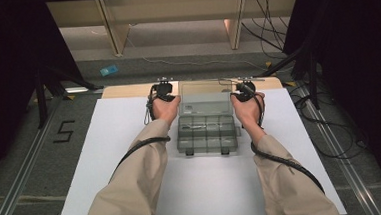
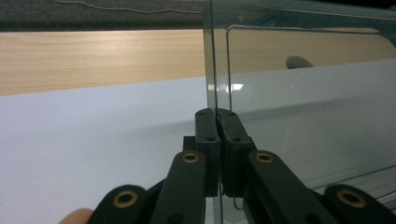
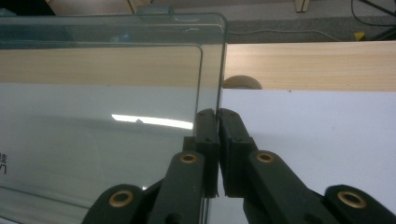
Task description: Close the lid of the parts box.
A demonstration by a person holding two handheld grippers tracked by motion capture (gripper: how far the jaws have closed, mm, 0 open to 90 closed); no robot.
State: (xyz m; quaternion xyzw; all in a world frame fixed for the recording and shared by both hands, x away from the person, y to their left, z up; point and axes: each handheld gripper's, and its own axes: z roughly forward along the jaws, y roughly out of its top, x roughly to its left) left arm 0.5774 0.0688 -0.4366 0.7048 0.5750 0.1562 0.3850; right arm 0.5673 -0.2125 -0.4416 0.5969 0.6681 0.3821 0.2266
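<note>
**Both tools clamped on the lid edges of the open box**

Landmark: box (image 1: 207, 133), clear grey plastic, compartmented, lying open on the white sheet (image 1: 106, 157) that covers the worktop, roughly midway across it.

Near side of box: two beige sleeves come in, one to either side of the tray. Two dark latches sit on the tray's near edge.

Left of box: left hand (image 1: 164, 109) holds the left tool (image 2: 217, 122). Its jaws are pressed together on the left edge of the lid (image 2: 299, 93); the clear panel runs straight between the pads.

Right of box: right hand (image 1: 247, 110) holds the right tool (image 3: 217, 122). Jaws likewise shut on the lid's right edge, pane pinched between them. Some print shows on the lid, low and at the left in the right gripper view; unreadable.

Lid stands raised at the far side of the tray, hinged up, held at both side edges.

Beyond box: bare wooden strip (image 1: 127, 91) of the worktop past the sheet's far edge. Farther off, grey floor with cables (image 1: 269, 27) and wooden legs (image 1: 111, 27).
</note>
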